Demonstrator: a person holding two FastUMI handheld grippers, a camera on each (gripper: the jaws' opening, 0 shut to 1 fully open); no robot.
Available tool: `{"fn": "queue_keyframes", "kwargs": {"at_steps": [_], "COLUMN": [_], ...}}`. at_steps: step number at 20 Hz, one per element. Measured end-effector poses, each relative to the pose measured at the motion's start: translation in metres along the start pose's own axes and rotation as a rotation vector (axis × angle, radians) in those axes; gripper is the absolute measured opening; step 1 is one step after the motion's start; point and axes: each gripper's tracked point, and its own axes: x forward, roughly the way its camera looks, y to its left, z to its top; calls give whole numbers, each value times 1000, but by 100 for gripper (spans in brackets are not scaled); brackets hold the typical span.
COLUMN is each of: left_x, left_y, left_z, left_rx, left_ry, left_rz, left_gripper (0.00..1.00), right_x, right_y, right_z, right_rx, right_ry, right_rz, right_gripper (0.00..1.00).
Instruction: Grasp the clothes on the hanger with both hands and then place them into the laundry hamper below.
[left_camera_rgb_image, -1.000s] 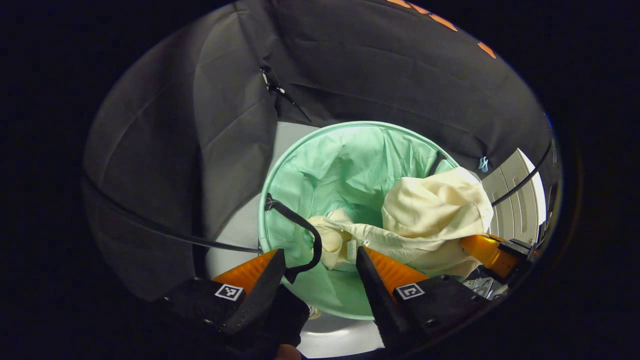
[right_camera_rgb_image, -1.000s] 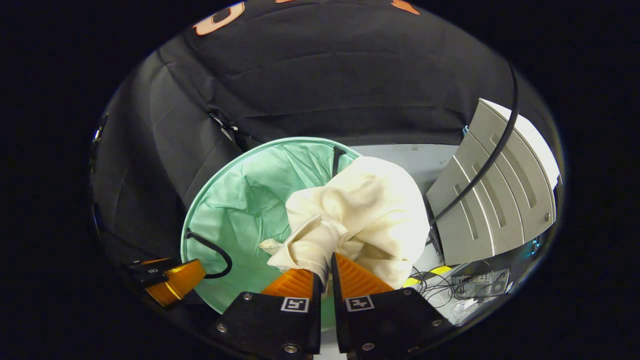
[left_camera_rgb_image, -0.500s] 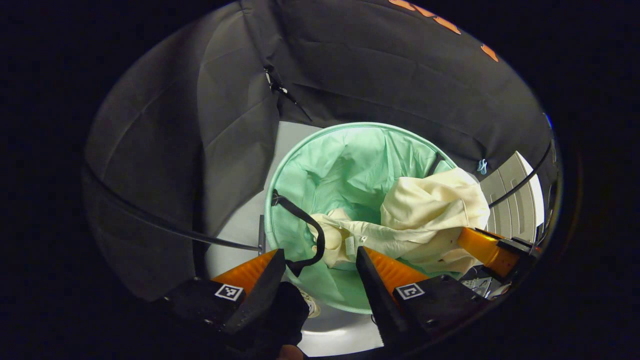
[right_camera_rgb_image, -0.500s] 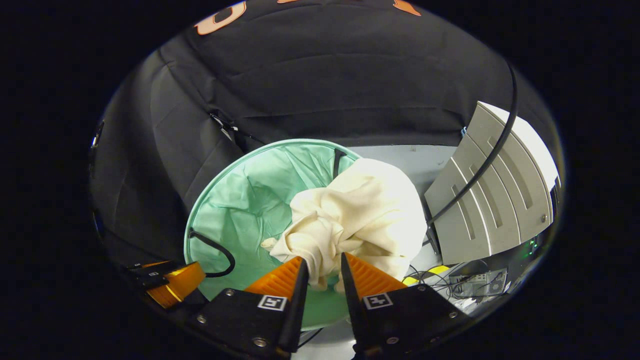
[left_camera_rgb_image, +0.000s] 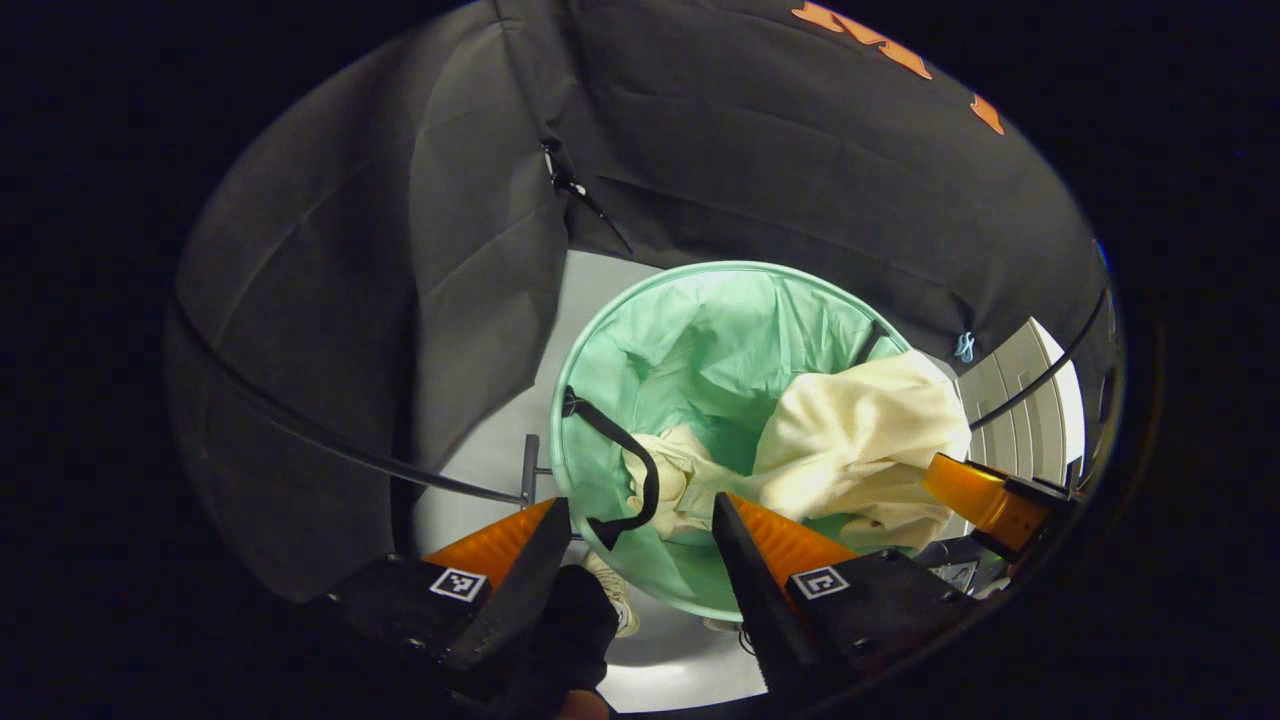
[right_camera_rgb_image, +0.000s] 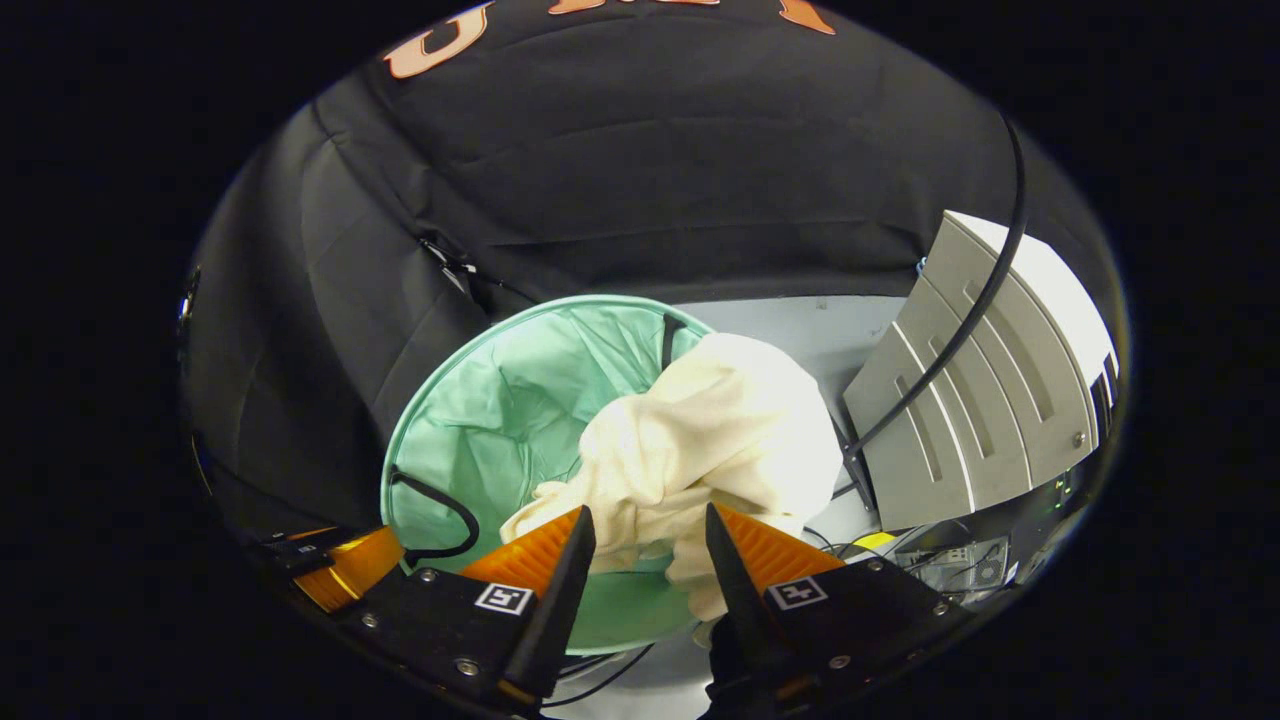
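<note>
I am seeing the laundry hamper (right_camera_rgb_image: 480, 400) sitting below and ahead of my right hand-held gripper (right_camera_rgb_image: 645, 530), the clothes (right_camera_rgb_image: 710, 440) lying over its right rim, a cabinet (right_camera_rgb_image: 990, 390) standing farther right, my left hand-held gripper (right_camera_rgb_image: 340, 565) hanging at the hamper's left edge.

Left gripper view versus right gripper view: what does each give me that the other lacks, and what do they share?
Left gripper view: a shoe on the floor by the hamper's near rim, and a metal bar left of it. Right gripper view: tangled cables beneath the grey cabinet. Shared: green hamper, cream garment draped over its rim, black strap, left gripper and right gripper, both open.
</note>
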Motion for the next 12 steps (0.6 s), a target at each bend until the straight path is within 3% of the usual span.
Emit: {"fn": "queue_keyframes", "kwargs": {"at_steps": [5,12], "left_x": [-14,-42], "left_y": [-5,-13], "left_z": [2,15], "left_rx": [6,23], "left_ry": [-23,-84], "left_rz": [-10,-25], "left_gripper": [95,95], "right_x": [-17,-58], "right_y": [-1,8], "right_z": [8,40], "right_rx": [-13,-76], "right_ry": [-32,-140], "right_rz": [-6,-10], "right_gripper": [93,94]}}
